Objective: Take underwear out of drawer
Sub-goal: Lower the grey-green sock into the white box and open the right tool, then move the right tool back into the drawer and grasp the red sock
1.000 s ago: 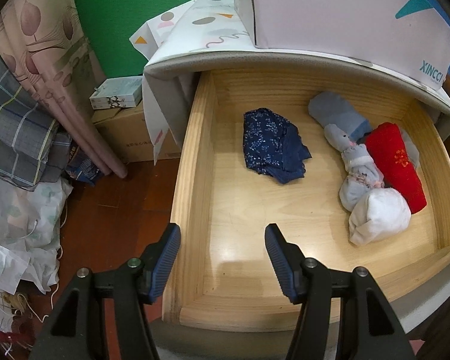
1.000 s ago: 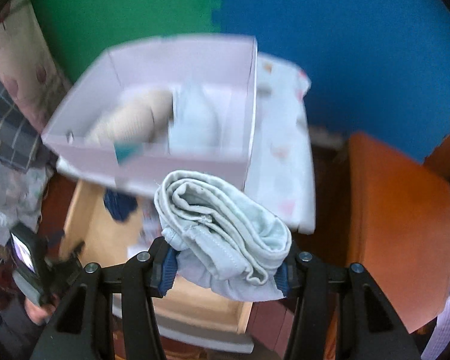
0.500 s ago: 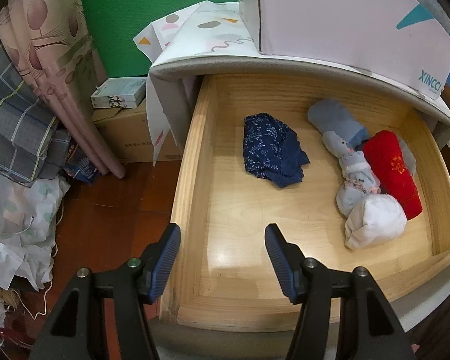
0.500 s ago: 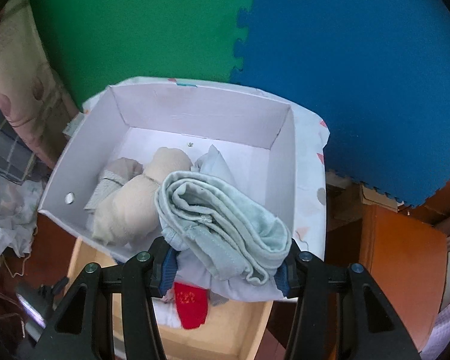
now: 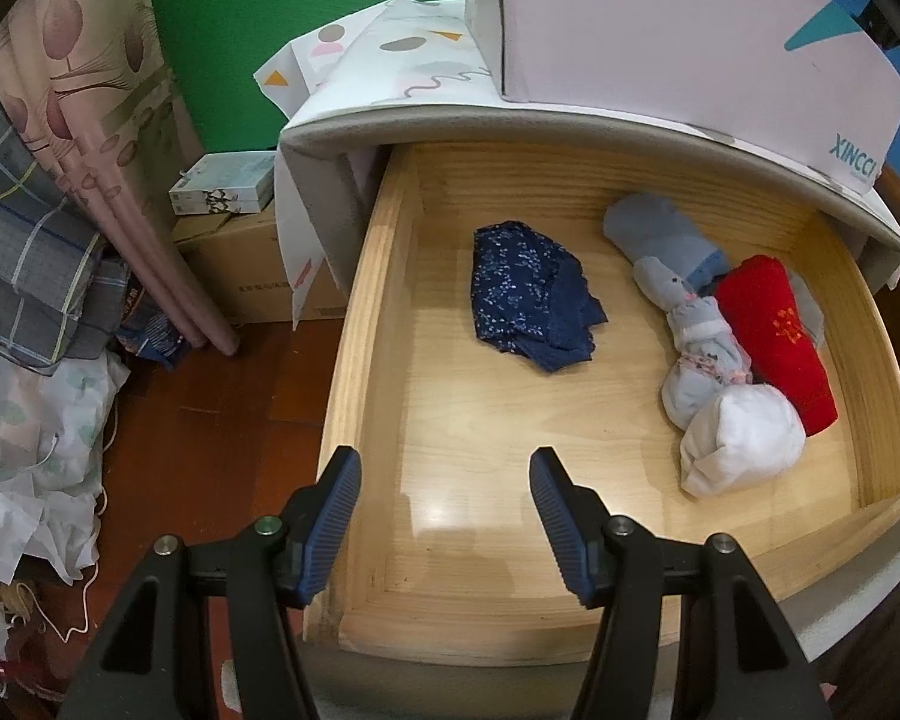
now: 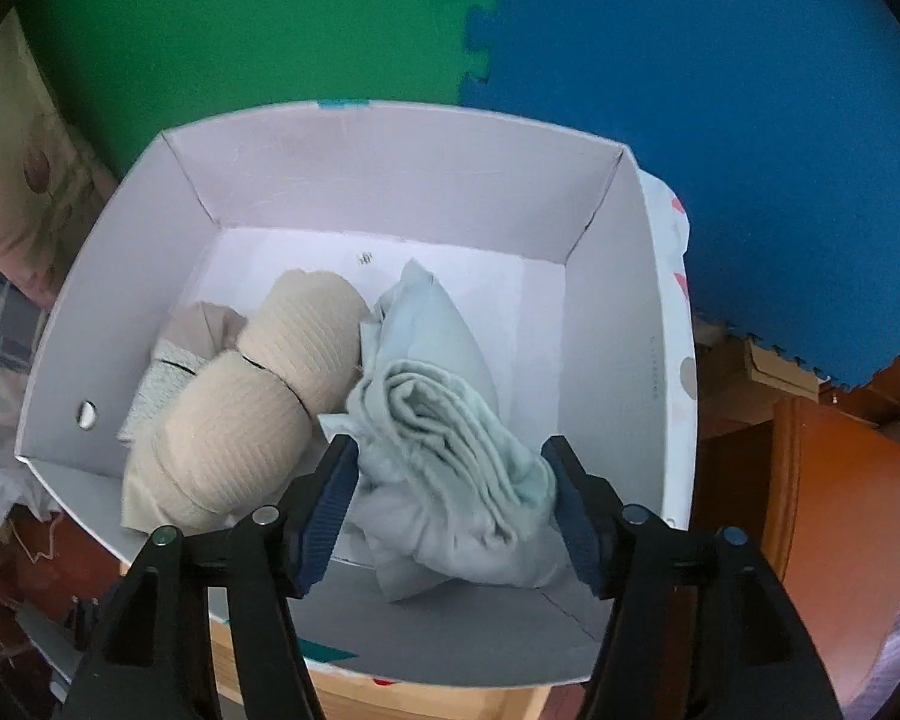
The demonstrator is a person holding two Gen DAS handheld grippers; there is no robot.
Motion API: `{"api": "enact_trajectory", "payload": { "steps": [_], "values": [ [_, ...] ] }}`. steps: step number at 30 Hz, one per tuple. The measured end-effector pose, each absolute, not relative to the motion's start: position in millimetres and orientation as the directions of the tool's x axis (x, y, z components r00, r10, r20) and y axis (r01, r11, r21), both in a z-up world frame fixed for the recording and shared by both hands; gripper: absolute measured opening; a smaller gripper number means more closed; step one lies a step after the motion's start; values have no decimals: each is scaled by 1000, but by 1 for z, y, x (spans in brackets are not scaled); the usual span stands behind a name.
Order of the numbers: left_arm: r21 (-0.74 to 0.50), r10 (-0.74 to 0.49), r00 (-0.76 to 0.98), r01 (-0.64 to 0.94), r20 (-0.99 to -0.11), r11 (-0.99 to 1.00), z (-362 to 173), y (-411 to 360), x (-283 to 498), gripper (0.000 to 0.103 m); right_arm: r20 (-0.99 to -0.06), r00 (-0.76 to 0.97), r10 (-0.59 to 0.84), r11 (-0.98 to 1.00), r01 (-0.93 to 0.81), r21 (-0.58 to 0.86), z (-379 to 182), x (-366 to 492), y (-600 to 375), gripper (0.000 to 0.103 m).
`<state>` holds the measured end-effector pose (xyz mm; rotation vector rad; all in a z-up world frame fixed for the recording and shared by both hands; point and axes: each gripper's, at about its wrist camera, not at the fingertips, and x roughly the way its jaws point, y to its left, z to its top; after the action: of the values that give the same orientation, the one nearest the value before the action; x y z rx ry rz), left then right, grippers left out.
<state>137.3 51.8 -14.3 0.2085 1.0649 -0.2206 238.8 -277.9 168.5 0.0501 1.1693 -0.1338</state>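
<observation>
The open wooden drawer (image 5: 390,360) holds navy patterned underwear (image 5: 531,294), a blue-grey roll (image 5: 660,234), a pale floral roll (image 5: 699,354), a red roll (image 5: 777,336) and a white bundle (image 5: 744,438). My left gripper (image 5: 444,516) is open and empty over the drawer's front left corner. My right gripper (image 6: 450,510) is inside the white box (image 6: 624,312), its jaws wide around pale mint underwear (image 6: 444,420) that rests in the box beside a beige roll (image 6: 270,384).
The white box (image 5: 660,30) stands on the cabinet top above the drawer. Cardboard boxes (image 5: 258,264), a curtain (image 5: 90,120) and piled cloth (image 5: 24,396) lie left on the wooden floor. An orange-brown cabinet (image 6: 834,528) stands right of the box.
My right gripper moved forward over the box, lowered the mint underwear into it, and its jaws opened wider. The left gripper barely shifted.
</observation>
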Motion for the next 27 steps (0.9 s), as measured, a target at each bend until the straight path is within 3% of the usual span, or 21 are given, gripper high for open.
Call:
{"api": "enact_trajectory", "payload": {
  "steps": [2,12,19,27],
  "values": [
    [64,-80,467,284,-880,957,-14,51,137,60,-908,413,-74,991,135,-20,180,232,-278,67],
    [64,-76,466,277,-881,959,-15,52,137,60,-909,417,-25,999,30,-13,203,146,-252,65],
    [67,-72,470,273,-880,960,-15,52,137,60,-954,301,3,1000,-22,-4,137,101,-232,60],
    [79,-64,473,277,-879,958,-15,52,136,60,-981,193,-4,1000,-8,-6,39,109,-215,54]
  ]
}}
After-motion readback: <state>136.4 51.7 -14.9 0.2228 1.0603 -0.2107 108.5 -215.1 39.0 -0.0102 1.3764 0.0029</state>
